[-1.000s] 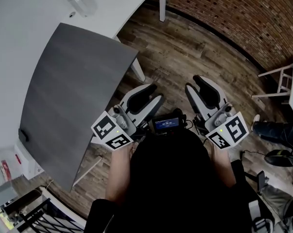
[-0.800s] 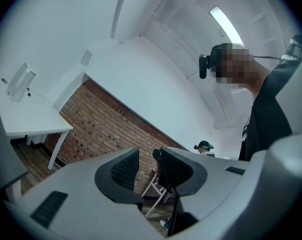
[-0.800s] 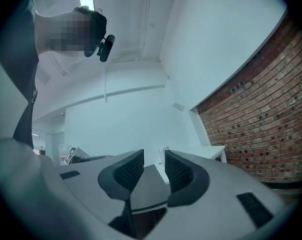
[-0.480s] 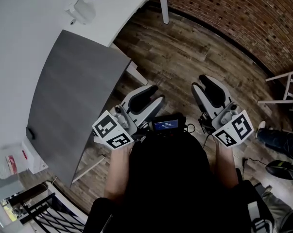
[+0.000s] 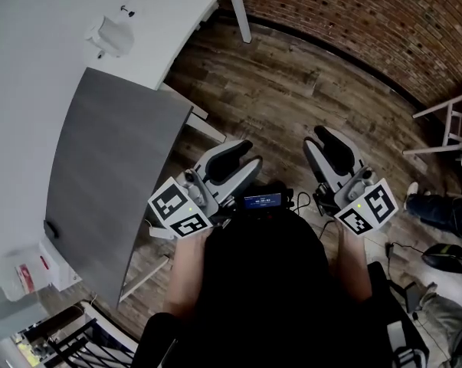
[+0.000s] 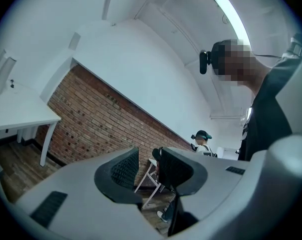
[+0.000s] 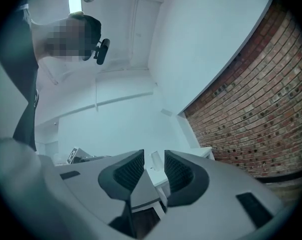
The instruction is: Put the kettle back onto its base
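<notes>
I cannot make out a kettle or its base for certain. A small white object [image 5: 108,33] stands on the white table [image 5: 31,44] at the far left, too small to identify. My left gripper [image 5: 244,154] hangs over the wooden floor beside the grey table [image 5: 100,175], pointing level, open and empty. In the left gripper view the left gripper [image 6: 145,161] faces a brick wall. My right gripper [image 5: 316,136] is also over the floor, open and empty. In the right gripper view the right gripper [image 7: 154,166] frames a distant white table [image 7: 158,181].
A brick wall [image 5: 384,29] runs along the far side. A white chair frame [image 5: 441,125] stands at the right. Another person's legs and gear [image 5: 445,228] lie on the floor at the right. Shelving and clutter [image 5: 31,282] sit at the lower left.
The tables have slid left and down in the head view as the person moved. Both grippers keep their place before the body, jaws as before.
</notes>
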A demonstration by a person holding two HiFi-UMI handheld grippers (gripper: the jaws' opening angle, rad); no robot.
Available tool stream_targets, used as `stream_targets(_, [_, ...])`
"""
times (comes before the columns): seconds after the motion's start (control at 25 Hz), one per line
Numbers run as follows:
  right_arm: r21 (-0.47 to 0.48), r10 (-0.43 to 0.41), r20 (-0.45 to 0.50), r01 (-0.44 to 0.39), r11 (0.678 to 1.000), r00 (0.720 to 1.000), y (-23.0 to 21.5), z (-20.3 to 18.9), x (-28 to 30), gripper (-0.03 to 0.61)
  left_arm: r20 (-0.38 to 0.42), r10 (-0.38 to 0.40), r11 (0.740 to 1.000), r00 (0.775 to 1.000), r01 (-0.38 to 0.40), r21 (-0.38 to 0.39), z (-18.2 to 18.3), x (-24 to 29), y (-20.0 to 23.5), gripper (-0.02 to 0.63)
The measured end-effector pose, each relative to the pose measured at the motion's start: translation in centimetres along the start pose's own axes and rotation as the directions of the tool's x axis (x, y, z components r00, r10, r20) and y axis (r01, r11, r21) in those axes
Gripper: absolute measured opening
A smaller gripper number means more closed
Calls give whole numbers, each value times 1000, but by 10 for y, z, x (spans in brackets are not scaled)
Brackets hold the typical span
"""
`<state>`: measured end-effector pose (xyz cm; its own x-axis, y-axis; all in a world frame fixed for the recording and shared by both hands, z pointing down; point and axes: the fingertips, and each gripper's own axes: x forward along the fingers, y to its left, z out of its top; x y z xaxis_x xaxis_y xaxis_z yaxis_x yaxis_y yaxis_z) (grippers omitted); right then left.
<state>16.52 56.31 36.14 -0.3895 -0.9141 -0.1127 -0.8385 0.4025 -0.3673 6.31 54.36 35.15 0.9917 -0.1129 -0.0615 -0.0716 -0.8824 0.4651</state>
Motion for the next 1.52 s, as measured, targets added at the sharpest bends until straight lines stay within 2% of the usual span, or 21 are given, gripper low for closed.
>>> stream_targets(0.16, [-13, -22, -17, 22, 1000, 1000, -5, -1, 6, 113, 16, -18, 1000, 1000, 18, -25, 3, 3, 15, 135])
stream_targets(0.52, [-48, -63, -83, 60, 997, 995, -22, 1, 45, 112, 105, -96, 991, 990, 104, -78, 29, 32, 64, 135])
stream_targets(0.92, [-82, -22, -177, 8, 997, 984, -34, -3, 160, 112, 192, -125, 982, 973, 150, -116, 79, 23, 151, 133])
stream_targets(1.16, [-96, -30, -223, 8, 995, 974, -38, -6, 207, 112, 232, -138, 972, 963, 176, -154, 97, 19, 189, 133])
stream_targets(1.32, [-97, -38, -248, 15, 995, 968, -42, -13, 223, 112, 240, -144, 962, 960, 192, -192, 97, 20, 208, 133])
stream_targets(1.52, [-79, -27, -243, 8, 997, 970, -57, -9, 235, 112, 233, -157, 963, 960, 201, -182, 106, 32, 217, 133])
